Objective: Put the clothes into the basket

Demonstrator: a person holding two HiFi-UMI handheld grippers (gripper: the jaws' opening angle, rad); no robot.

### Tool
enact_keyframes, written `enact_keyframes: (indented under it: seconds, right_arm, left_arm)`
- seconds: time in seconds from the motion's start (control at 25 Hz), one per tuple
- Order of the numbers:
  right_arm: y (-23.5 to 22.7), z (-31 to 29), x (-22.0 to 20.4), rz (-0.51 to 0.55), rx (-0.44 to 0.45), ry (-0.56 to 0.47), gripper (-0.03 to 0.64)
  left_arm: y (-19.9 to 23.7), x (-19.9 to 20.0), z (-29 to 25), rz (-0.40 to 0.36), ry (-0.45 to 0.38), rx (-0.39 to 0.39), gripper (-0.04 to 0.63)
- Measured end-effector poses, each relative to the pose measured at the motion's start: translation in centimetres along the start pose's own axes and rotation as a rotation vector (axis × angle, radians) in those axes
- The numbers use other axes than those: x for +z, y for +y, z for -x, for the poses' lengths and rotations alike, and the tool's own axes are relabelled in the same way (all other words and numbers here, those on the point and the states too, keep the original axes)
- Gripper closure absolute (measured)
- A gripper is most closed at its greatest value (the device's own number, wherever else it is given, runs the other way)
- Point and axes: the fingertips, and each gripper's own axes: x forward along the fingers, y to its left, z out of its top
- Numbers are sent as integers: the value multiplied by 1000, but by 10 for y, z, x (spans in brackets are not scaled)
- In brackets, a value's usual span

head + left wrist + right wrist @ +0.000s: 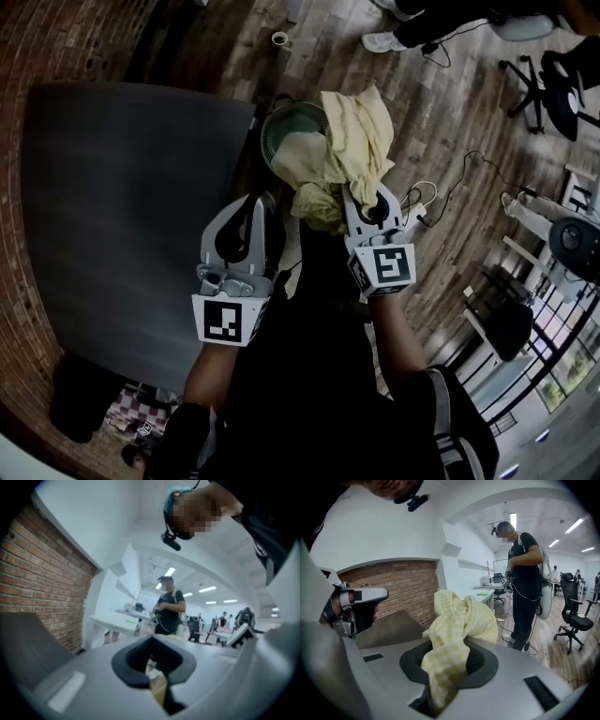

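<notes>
A pale yellow checked cloth [354,141] hangs bunched from my right gripper [364,195], which is shut on it. The cloth drapes over the right side of a round green basket [281,120] on the wooden floor, beside the dark table. In the right gripper view the cloth [459,620] rises out of the pinched jaws of the right gripper [440,699] and piles up ahead. My left gripper [264,204] is beside it on the left, just short of the basket. Its jaws [157,686] are together with nothing between them.
A dark grey table [122,206] fills the left, against a brick wall. A person [526,573] stands ahead on the right near an office chair [574,616]. Cables [455,183] and a small cup [279,38] lie on the wooden floor.
</notes>
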Motion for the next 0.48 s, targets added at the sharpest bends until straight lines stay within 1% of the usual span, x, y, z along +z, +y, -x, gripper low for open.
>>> enact_keyframes:
  seconds: [0.16,0.32,0.48]
  right_arm:
    - [-3,-16,-27,-3,1,9,528]
    - [-10,-32,-49,1,-13,13,528]
    - [-14,-51,-76,8,-23,19,528]
  left_arm:
    - [7,-21,-5,9,2,1,592]
    - [6,-39,-12,46,15,2,592]
    - [10,-52,-13,55,13,2,592]
